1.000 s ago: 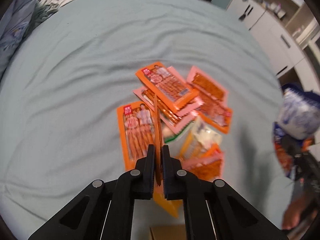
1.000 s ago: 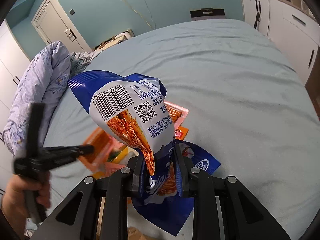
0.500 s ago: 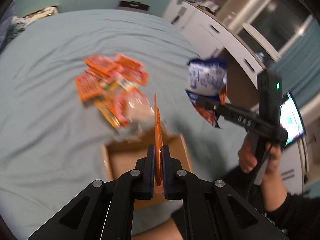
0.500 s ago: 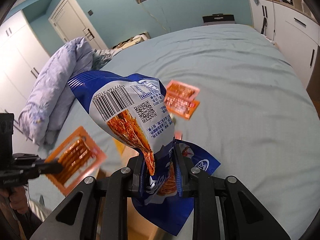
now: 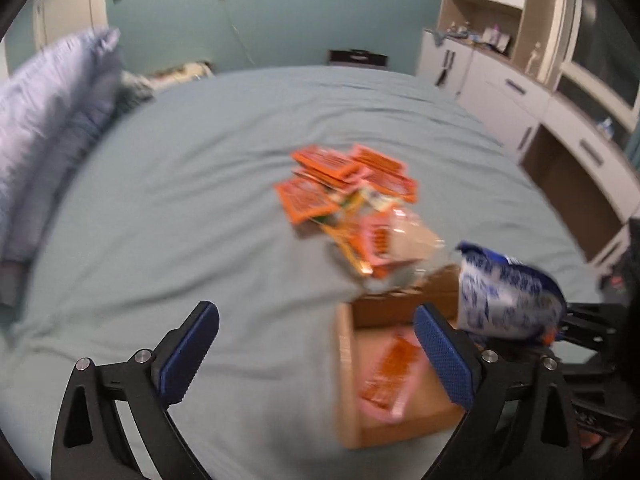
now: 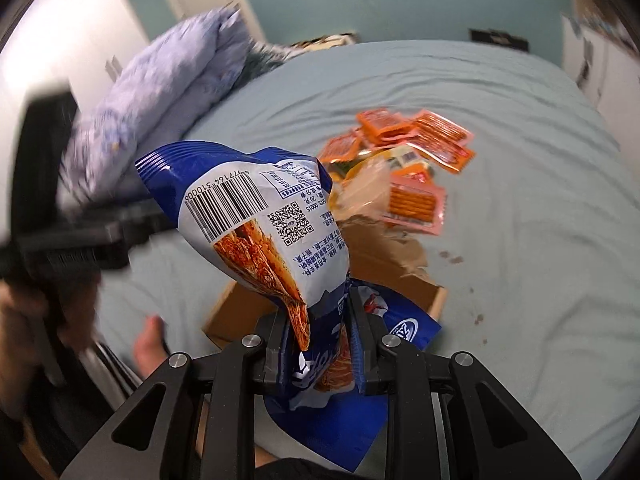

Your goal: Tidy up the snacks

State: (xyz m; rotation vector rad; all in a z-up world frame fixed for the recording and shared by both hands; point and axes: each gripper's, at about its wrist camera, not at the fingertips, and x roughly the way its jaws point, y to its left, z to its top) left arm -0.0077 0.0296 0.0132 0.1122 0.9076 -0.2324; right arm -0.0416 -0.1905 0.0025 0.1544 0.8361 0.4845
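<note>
The left gripper [image 5: 316, 336] hangs with its blue-padded fingers spread wide and empty above the open brown cardboard box [image 5: 348, 384] on the pale blue bedsheet [image 5: 180, 200] — an orange flat snack packet [image 5: 390, 376] lies inside. The right gripper [image 6: 318, 344] pinches a puffy blue-and-white crisp bag [image 6: 260, 220] by its lower end, held over the box, probably for dropping in. A loose pile of orange snack packets [image 5: 344, 184] waits just beyond the box.

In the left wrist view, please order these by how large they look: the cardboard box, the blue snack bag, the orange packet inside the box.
1. cardboard box
2. blue snack bag, though nearness to the camera may enlarge it
3. orange packet, blurred
</note>
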